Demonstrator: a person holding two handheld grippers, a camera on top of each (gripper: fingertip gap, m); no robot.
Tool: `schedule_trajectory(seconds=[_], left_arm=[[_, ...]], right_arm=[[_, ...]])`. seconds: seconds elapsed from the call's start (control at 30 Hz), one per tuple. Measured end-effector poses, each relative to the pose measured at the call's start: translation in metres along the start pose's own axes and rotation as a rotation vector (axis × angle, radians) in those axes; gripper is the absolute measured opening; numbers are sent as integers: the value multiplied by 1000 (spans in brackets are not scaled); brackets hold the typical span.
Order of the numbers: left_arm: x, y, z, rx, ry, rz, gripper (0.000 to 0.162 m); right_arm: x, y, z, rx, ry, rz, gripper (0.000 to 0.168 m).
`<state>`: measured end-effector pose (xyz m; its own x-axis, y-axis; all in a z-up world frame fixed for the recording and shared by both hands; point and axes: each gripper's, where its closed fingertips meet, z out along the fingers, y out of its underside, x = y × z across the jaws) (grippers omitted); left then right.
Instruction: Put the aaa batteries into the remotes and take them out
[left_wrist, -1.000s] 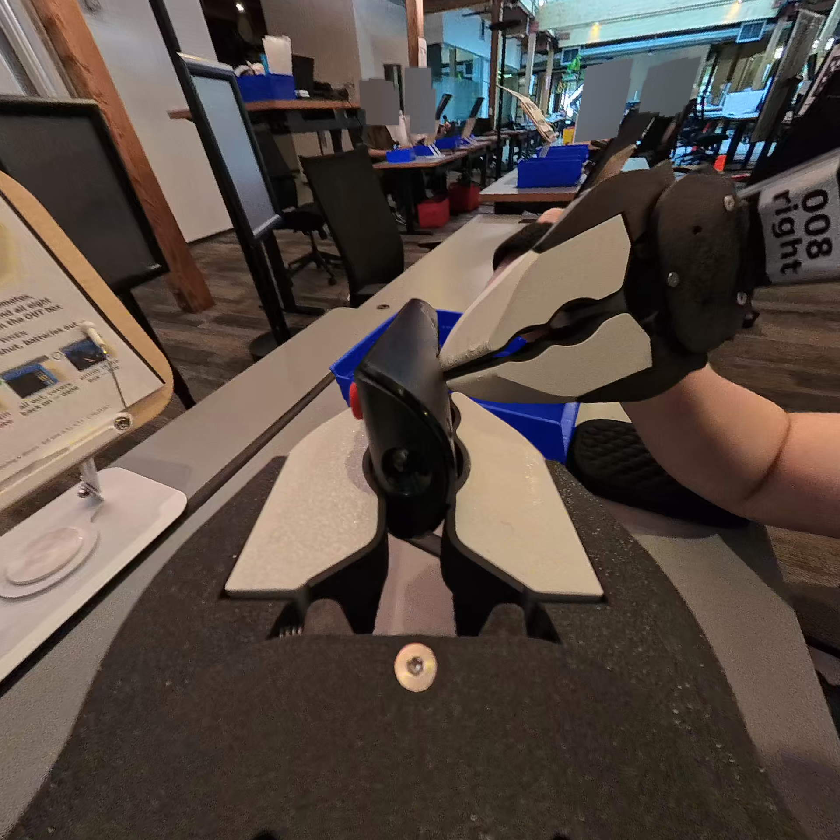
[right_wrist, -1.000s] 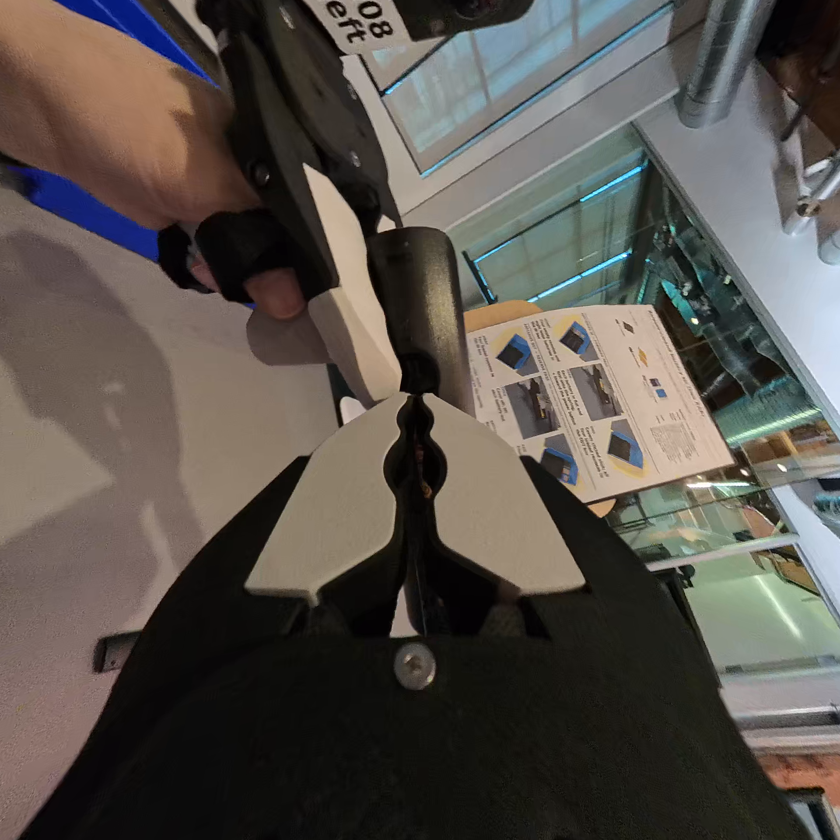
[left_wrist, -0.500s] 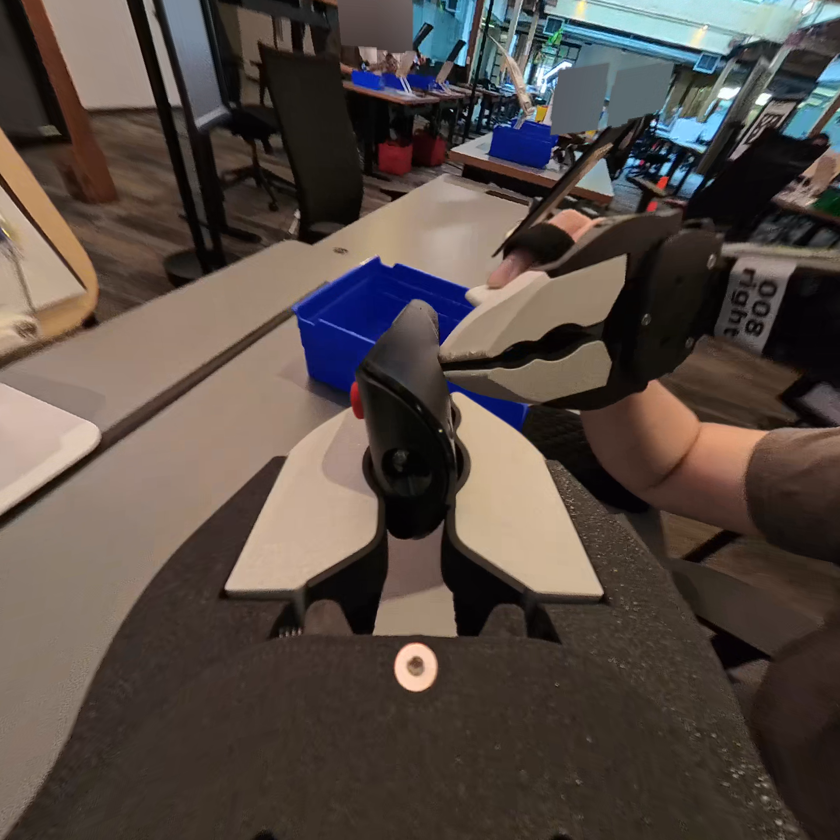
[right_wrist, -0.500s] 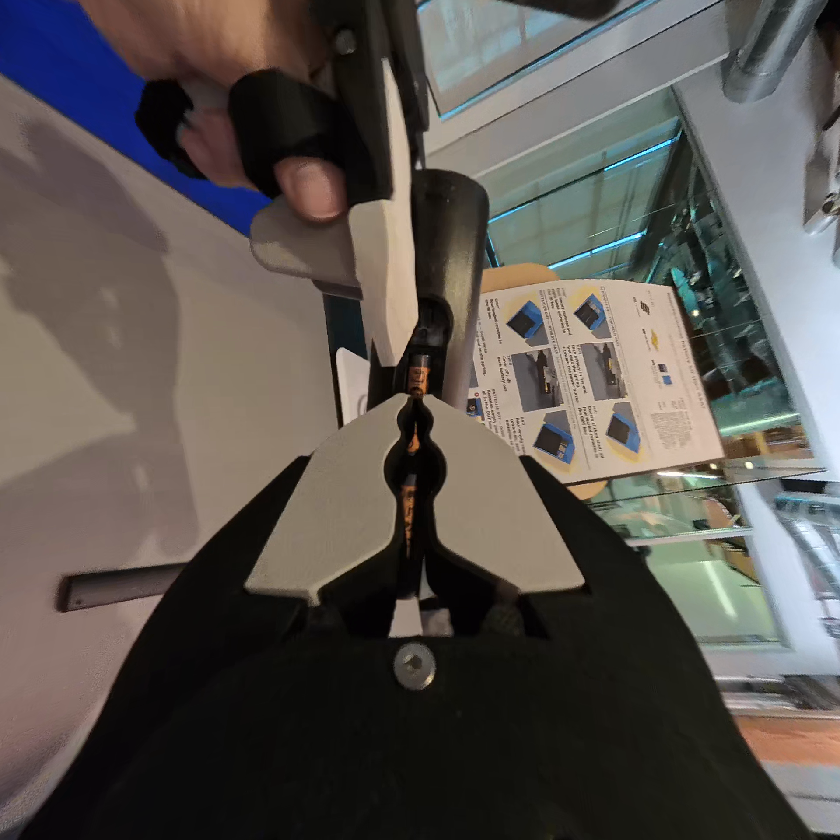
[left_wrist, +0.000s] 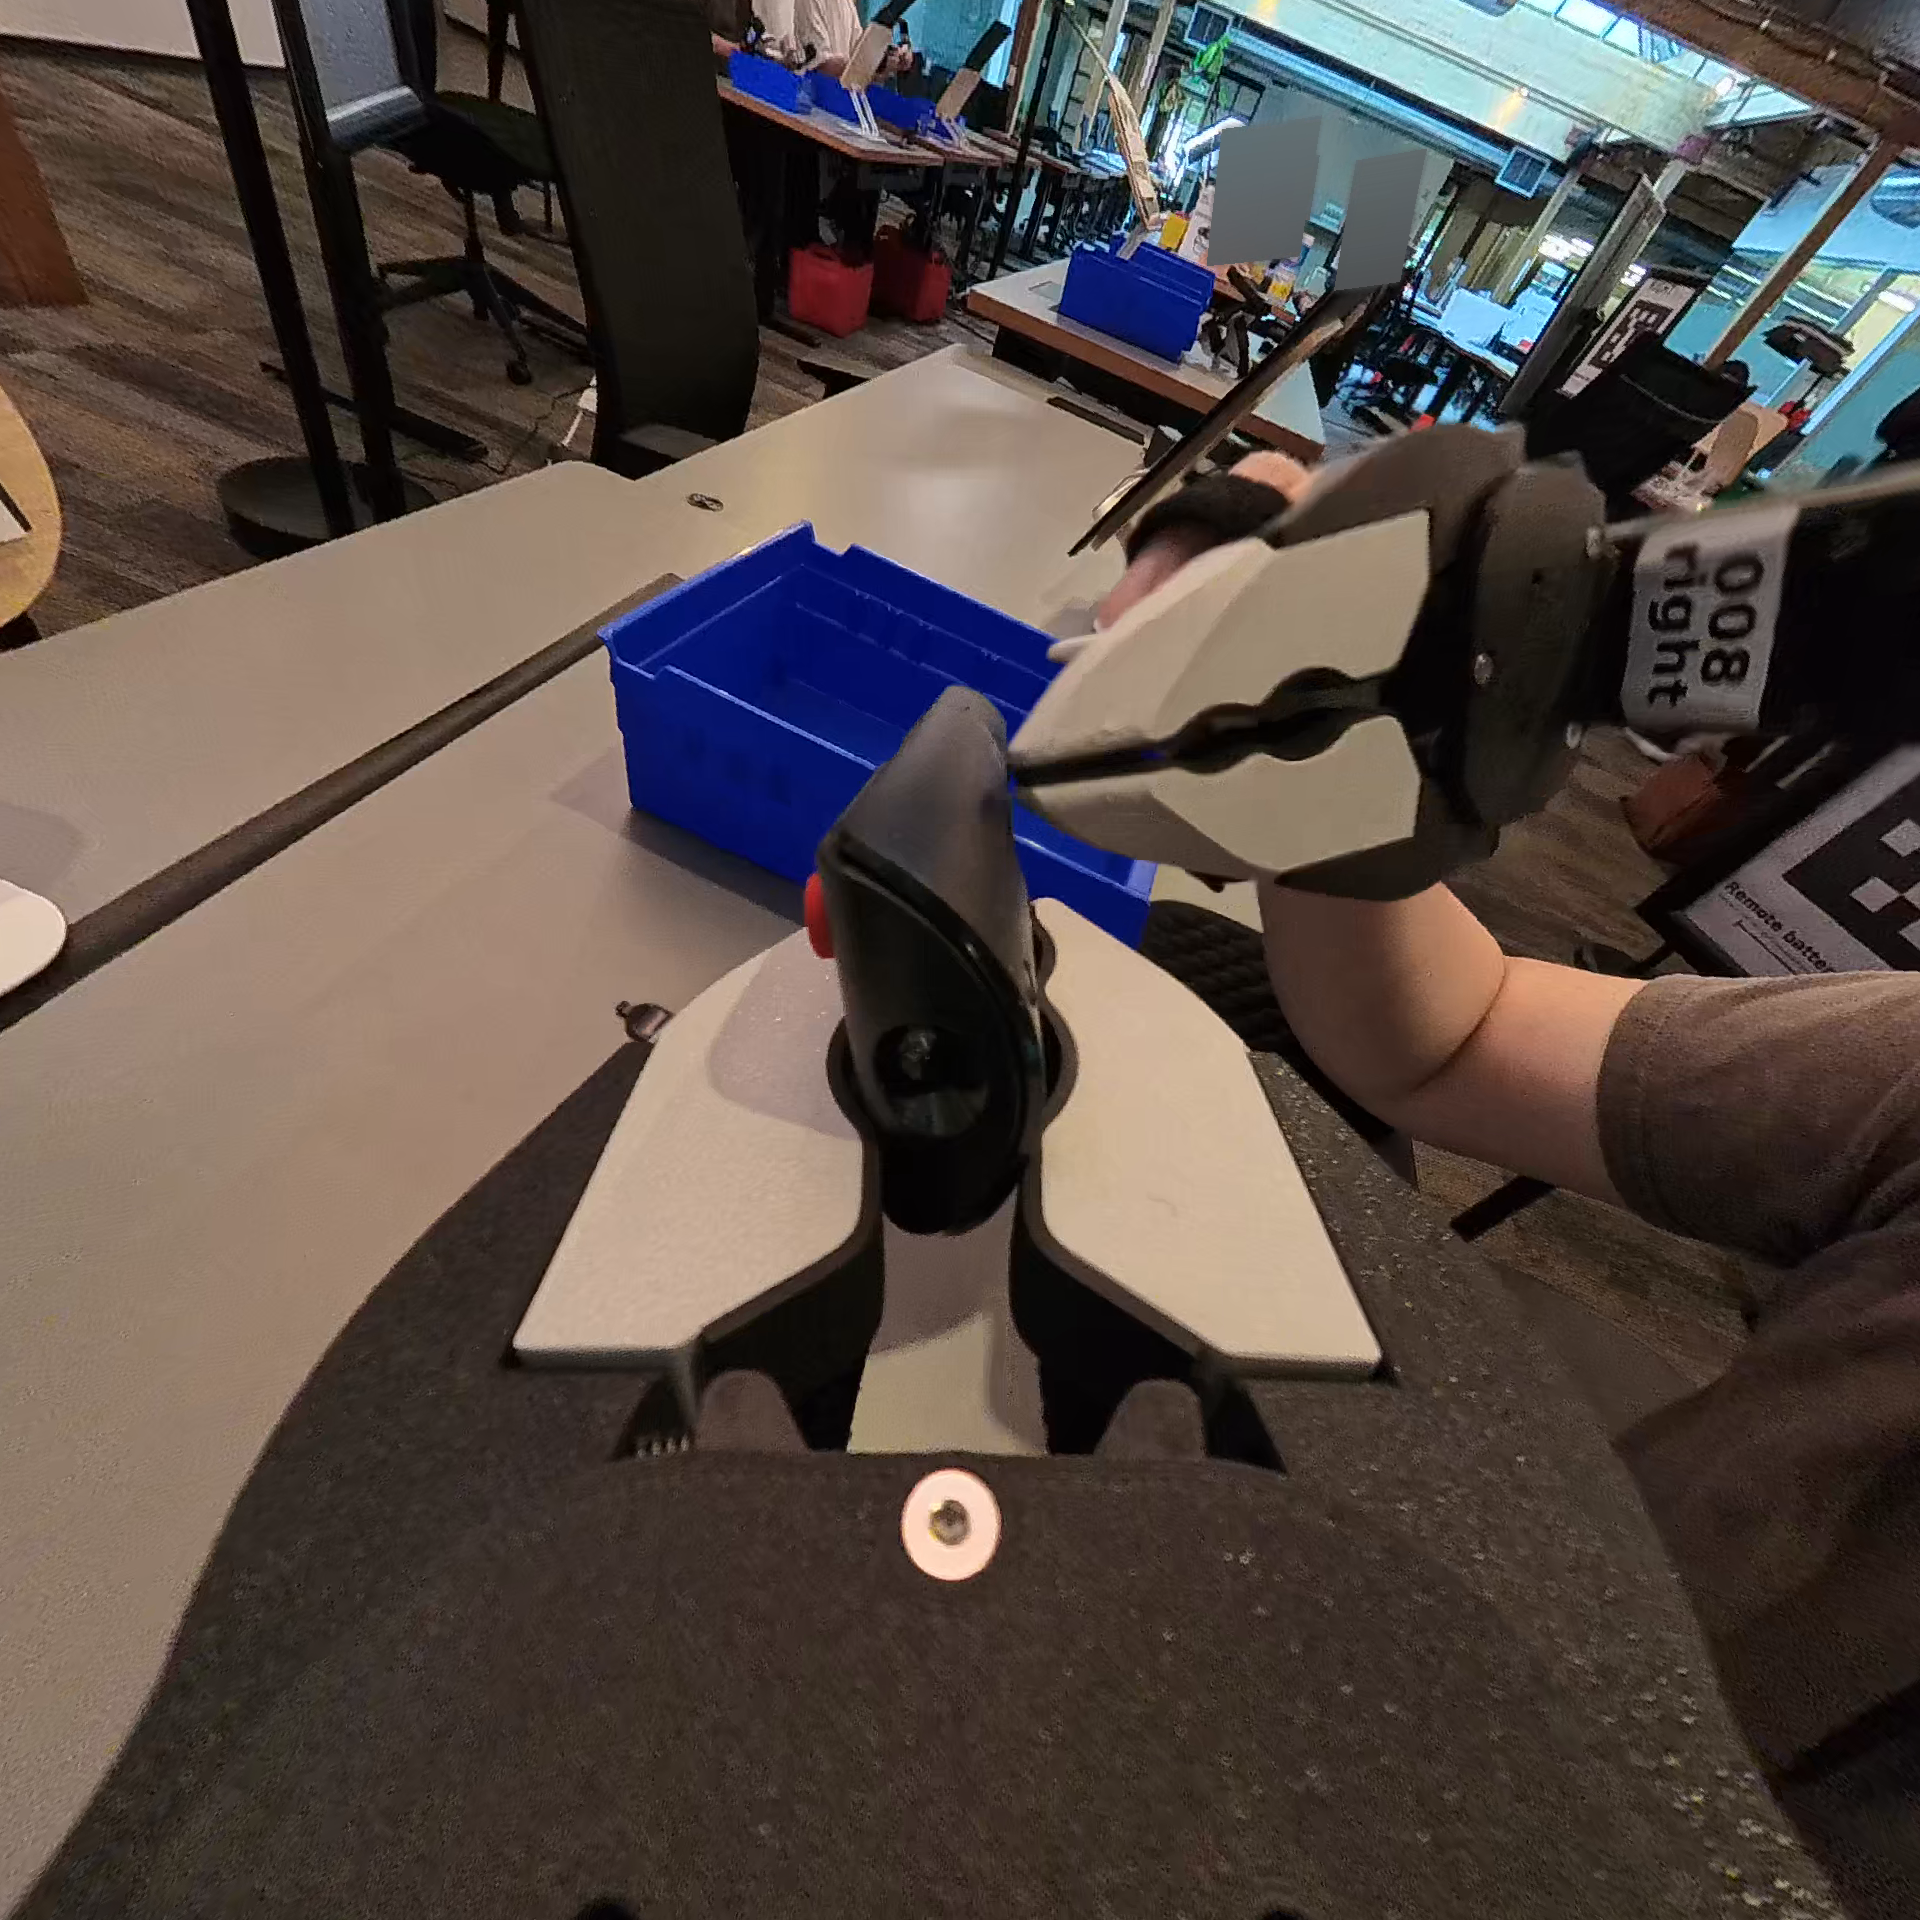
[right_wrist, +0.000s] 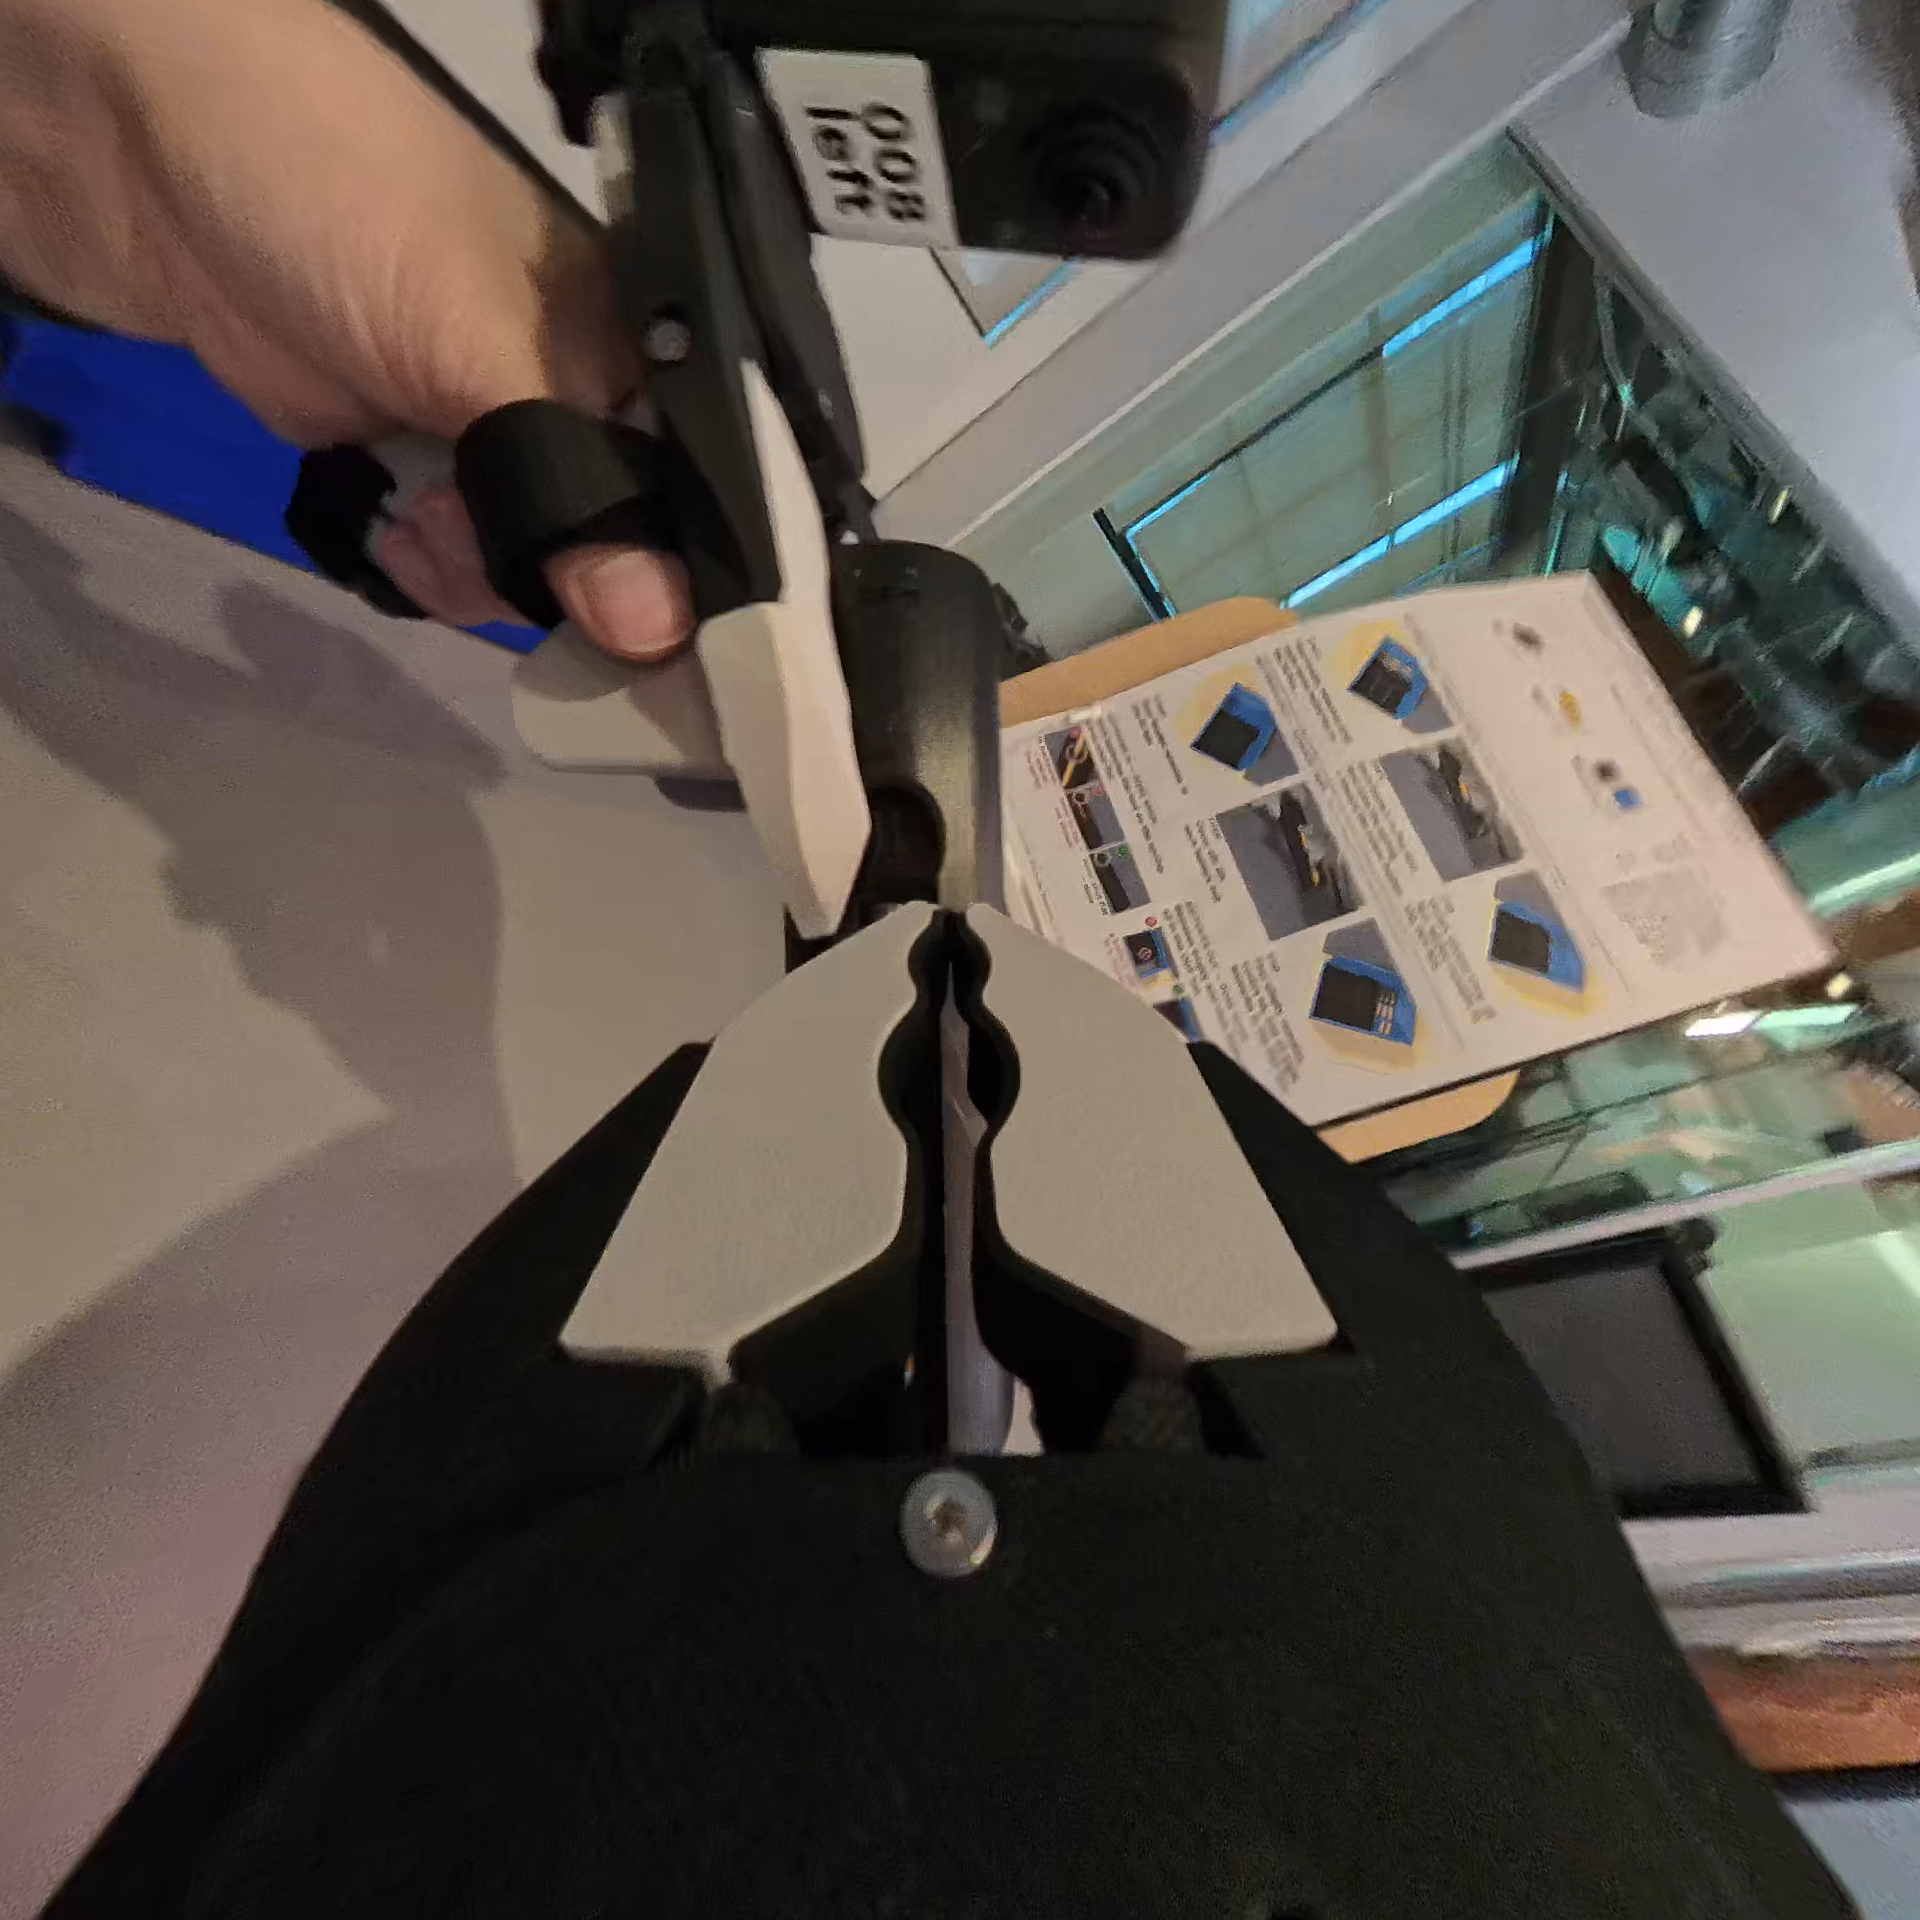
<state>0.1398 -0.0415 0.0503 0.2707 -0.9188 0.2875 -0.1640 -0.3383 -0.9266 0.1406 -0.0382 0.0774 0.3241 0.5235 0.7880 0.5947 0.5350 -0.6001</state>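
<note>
My left gripper (left_wrist: 925, 940) is shut on a black remote (left_wrist: 935, 935) with a red button and holds it on end above the grey table (left_wrist: 312, 935). My right gripper (left_wrist: 1023, 774) comes in from the right, its tips against the remote's upper back. In the right wrist view my right gripper (right_wrist: 948, 920) has its jaws together, with its tips at the remote's open end (right_wrist: 920, 707). No battery shows between them. A white finger (right_wrist: 800, 727) of the left gripper lies along the remote, with a person's hand behind it.
An open blue bin (left_wrist: 790, 707) stands on the table just behind the remote. A black mesh pad (left_wrist: 1205, 966) lies under the right forearm. An instruction sheet on a wooden board (right_wrist: 1403, 831) stands to the left. A marker sign (left_wrist: 1829, 894) stands at the right.
Half a second ago an orange and black battery showed between my right fingers at the remote's end; now it does not show. Both grippers have swung round, and the bin shows more fully.
</note>
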Motion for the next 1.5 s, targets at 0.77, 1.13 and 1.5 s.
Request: schedule_trajectory(seconds=[0.77, 1.13, 1.5], left_arm=[[15, -51, -24, 412, -323, 434, 24], [34, -49, -19, 416, -347, 645, 22], [-3, -66, -51, 534, -192, 202, 22]], right_arm=[[23, -36, -6, 125, 169, 528, 8], [23, -41, -11, 152, 128, 594, 8], [3, -20, 12, 190, -40, 441, 72]])
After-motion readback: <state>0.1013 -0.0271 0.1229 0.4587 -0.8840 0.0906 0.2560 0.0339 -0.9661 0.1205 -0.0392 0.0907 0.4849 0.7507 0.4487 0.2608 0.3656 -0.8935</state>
